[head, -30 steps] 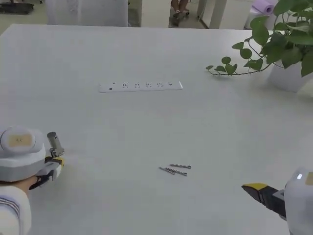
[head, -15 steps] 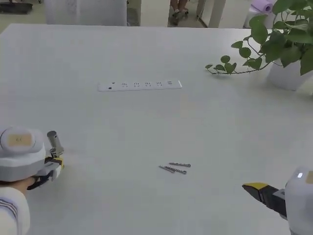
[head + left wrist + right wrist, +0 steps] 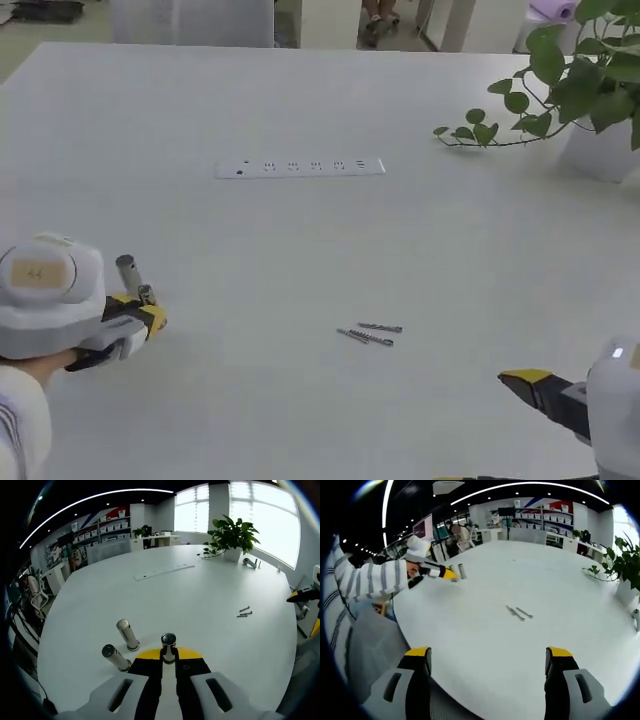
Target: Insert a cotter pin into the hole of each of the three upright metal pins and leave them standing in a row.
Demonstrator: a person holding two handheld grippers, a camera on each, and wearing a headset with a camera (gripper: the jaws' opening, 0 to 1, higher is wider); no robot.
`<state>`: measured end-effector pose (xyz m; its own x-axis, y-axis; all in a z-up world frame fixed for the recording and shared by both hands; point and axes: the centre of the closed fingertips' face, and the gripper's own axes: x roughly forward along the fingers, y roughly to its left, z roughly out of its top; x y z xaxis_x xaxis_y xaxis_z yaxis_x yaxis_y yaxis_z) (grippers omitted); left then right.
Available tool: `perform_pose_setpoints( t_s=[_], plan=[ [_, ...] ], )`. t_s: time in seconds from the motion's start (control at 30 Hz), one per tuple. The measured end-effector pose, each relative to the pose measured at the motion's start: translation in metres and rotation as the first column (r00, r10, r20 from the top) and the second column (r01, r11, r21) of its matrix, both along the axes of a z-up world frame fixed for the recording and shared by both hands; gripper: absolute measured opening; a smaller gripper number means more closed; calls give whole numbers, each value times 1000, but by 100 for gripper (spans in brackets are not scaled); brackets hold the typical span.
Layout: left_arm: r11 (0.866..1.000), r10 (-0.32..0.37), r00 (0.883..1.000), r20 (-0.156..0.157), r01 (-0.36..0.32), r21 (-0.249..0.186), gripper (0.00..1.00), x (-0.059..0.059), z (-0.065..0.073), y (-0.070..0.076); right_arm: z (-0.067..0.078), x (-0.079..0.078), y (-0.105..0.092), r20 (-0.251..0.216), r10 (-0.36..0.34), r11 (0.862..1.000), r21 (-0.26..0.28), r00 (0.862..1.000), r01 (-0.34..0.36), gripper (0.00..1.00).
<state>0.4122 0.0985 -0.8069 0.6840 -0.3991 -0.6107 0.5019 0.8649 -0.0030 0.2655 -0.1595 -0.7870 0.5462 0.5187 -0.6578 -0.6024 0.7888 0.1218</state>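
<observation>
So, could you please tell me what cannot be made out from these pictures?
Cross holes in the three upright silver metal pins: too small in the left gripper view, even on the one the left tool clamps.
Number of thin grey cotter pins: too small and bunched in the head view.
Right tool: its body is cut off by the head view's lower right corner.
</observation>
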Motion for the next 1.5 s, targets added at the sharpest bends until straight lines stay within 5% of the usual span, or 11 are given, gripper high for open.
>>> perform_pose_setpoints(
  t_s=[0.23, 0.4, 0.7, 0.77, 1.03, 1.17, 1.2, 1.27, 1.4, 1.43, 1.5],
  plan=[
    [988, -156, 987, 24, 156, 23, 7, -13, 13, -8, -1, 0, 6, -2, 14, 1000, 7, 1000, -14, 96],
    [943, -331, 943, 29, 329, 49, 7, -32, 23, -17, -1, 0, 8, -9, 23, 1000, 7, 1000, -23, 95],
    [875, -480, 877, 3, 479, 74, 7, -56, 27, -29, -1, 2, 13, -17, 41, 999, 1, 999, -41, 95],
    [840, -537, 843, 3, 534, 97, 7, -63, 28, -33, -1, 1, 14, -21, 48, 999, -3, 999, -48, 95],
    [762, -645, 764, 2, 643, 75, 7, -87, 31, -47, -4, -3, 18, -38, 62, 998, -12, 997, -62, 94],
    [709, -703, 711, -2, 702, 68, 7, -99, 29, -55, -5, -5, 20, -47, 68, 998, -14, 997, -69, 94],
    [684, -727, 686, -3, 725, 76, 7, -102, 28, -57, -6, -5, 21, -48, 71, 997, -16, 996, -71, 94],
    [672, -739, 673, -6, 738, 64, 7, -106, 28, -60, -6, -5, 22, -50, 74, 997, -16, 996, -75, 94],
    [594, -803, 596, -2, 800, 82, 7, -115, 23, -68, -6, -4, 24, -50, 81, 996, -17, 995, -82, 94],
    [563, -825, 565, 5, 821, 99, 7, -118, 22, -70, -6, -3, 25, -50, 84, 996, -18, 995, -85, 94],
    [548, -834, 551, -6, 831, 94, 7, -120, 19, -72, -7, -2, 24, -51, 82, 996, -22, 995, -84, 94]
  ],
)
